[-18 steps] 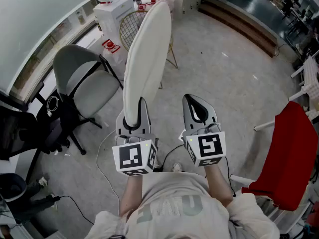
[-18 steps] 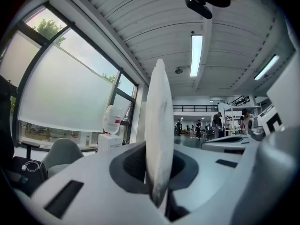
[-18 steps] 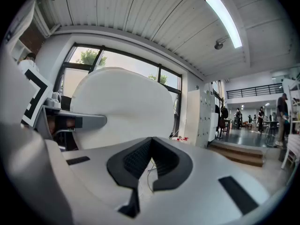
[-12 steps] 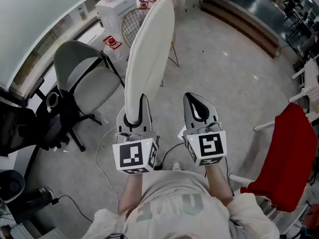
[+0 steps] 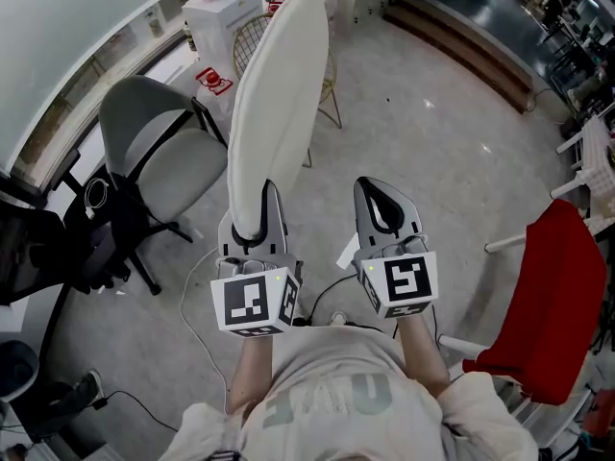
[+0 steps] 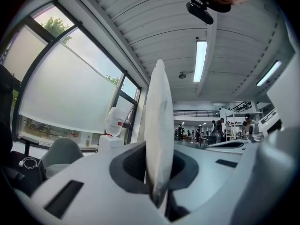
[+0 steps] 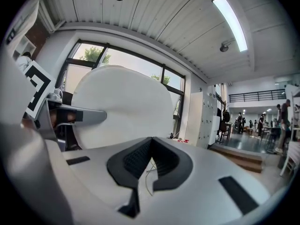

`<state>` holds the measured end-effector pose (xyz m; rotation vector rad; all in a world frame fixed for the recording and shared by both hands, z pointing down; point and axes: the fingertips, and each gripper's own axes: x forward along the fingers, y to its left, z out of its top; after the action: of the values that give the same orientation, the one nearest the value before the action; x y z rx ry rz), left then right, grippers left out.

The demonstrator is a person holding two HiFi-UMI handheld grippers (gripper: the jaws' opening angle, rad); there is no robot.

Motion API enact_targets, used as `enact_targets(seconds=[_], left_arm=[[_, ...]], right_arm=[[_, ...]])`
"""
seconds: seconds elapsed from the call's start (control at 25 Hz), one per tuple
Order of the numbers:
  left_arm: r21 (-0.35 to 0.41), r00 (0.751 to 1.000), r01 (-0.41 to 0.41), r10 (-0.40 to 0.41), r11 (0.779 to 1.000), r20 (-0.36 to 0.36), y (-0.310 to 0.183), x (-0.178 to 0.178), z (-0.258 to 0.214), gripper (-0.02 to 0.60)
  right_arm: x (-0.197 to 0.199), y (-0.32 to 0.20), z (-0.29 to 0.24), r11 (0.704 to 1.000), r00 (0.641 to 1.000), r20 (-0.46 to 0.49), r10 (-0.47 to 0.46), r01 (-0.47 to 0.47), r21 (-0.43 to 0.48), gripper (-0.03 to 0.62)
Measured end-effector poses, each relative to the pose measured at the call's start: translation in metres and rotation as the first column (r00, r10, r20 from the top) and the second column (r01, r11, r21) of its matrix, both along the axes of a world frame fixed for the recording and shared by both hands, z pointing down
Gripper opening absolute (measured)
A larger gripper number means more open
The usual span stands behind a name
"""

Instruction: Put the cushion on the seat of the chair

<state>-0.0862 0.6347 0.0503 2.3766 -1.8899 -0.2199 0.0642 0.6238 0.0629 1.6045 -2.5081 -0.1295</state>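
A white round cushion (image 5: 279, 104) stands on edge, rising away from me, and my left gripper (image 5: 258, 209) is shut on its near rim. In the left gripper view the cushion (image 6: 159, 130) is pinched between the dark pads (image 6: 133, 165) of the left gripper (image 6: 158, 193). My right gripper (image 5: 378, 198) hovers beside it to the right, shut with nothing in it; in its own view the right gripper (image 7: 150, 146) has its pads together, and the cushion (image 7: 122, 111) fills the left side. A gold wire chair (image 5: 252, 41) stands partly hidden behind the cushion.
A grey office chair (image 5: 159, 152) stands at the left, with dark equipment and cables (image 5: 101, 248) on the floor beside it. A red chair (image 5: 548, 296) is at the right. A white cabinet (image 5: 216, 17) stands beyond the wire chair. Grey floor (image 5: 432, 133) stretches ahead.
The cushion and my left gripper have drifted slightly to the left, the cushion leaning a bit more that way. The right gripper has kept its place.
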Motion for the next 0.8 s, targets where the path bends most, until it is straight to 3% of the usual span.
enact_targets(seconds=[0.16, 0.52, 0.8], left_arm=[[0.033, 1.0, 0.002, -0.002, 0.999, -0.004, -0.01, -0.022, -0.005, 0.035], [0.068, 1.0, 0.014, -0.012, 0.998, -0.026, -0.041, -0.066, 0.005, 0.035], [0.081, 0.998, 0.058, -0.056, 0.995, -0.035, -0.106, -0.071, 0.013, 0.035]], right_arm=[[-0.008, -0.011, 0.001, 0.999, 0.998, -0.033, 0.051, -0.05, 0.021, 0.017], [-0.019, -0.028, 0.011, 0.993, 0.993, -0.005, 0.115, -0.115, 0.022, 0.017], [-0.002, -0.094, 0.026, 0.992, 0.992, 0.052, 0.117, -0.119, 0.034, 0.017]])
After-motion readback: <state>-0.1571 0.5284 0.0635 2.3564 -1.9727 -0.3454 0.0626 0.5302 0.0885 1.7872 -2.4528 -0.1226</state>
